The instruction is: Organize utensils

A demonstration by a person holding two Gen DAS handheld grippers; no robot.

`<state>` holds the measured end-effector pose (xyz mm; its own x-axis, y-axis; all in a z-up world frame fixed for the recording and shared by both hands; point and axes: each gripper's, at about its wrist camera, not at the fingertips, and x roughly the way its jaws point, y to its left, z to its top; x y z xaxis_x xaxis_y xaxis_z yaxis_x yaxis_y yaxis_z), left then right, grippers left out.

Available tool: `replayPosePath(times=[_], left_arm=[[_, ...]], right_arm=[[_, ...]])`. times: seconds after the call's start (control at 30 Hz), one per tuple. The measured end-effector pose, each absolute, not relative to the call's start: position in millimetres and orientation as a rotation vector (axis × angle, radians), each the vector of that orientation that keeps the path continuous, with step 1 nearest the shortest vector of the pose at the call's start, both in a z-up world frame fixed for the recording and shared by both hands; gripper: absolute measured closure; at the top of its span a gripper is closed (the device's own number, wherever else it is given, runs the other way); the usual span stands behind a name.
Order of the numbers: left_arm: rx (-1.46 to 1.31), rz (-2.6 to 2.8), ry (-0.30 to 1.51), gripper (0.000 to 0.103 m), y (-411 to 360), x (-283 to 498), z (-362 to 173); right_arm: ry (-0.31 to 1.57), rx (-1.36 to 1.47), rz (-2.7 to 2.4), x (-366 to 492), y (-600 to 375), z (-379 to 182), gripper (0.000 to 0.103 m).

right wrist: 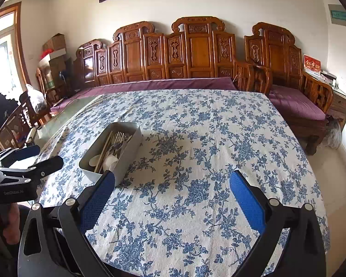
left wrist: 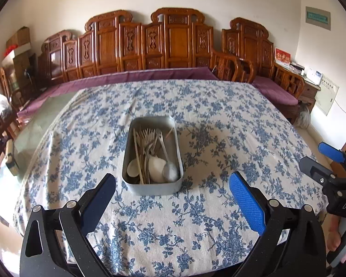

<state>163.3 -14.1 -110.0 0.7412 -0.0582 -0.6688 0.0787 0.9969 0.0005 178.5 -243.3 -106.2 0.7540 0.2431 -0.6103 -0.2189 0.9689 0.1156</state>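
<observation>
We judge the sorting to be at or near its end: the forks, spoons and chopsticks we can see all lie inside the grey rectangular metal tin (left wrist: 152, 157), which sits near the middle of the desk on the white tablecloth printed with blue flowers (left wrist: 219, 120), and no stray utensil shows on the cloth in either view. Our left gripper (left wrist: 171, 204) hangs over the near edge of the cloth, just short of the tin, with its jaws released and nothing between them. Our right gripper (right wrist: 171, 204) is beside it, to the right of the tin, its jaws spread wide and likewise empty. If anything is left to do, we think the next move calls for a look along the desk edges for missed pieces, or else simply drawing both tools clear; the utensils inside lie criss-crossed, so tidying them would need a narrow, careful pinch on one handle. As for writing, we read "DAS" in pale letters on the right tool's black body in the left view; the small pale lettering on the left tool's body is too blurred to read, as are the red card and wall plaque behind.
</observation>
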Motion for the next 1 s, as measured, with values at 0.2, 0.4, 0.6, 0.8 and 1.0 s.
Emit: replayPosePath(times=[0.2, 0.4, 0.6, 0.8, 1.0], left_arm=[[0.042, -0.057, 0.687, 0.008, -19, 148, -83], [0.039, -0.054, 0.634, 0.008, -20, 136, -60], [0.026, -0.047, 0.561, 0.008, -19, 124, -29], [0.017, -0.042, 0.501, 0.008, -20, 111, -3], [0.017, -0.043, 0.459, 0.008, -21, 97, 11]], right_arm=[[0.652, 0.043, 0.237, 166, -247, -91, 0.003], [0.593, 0.041, 0.231, 154, -247, -67, 0.003], [0.502, 0.035, 0.23, 141, -244, -30, 0.003], [0.423, 0.013, 0.218, 128, -241, -1, 0.003], [0.379, 0.023, 0.216, 115, -243, 14, 0.003]])
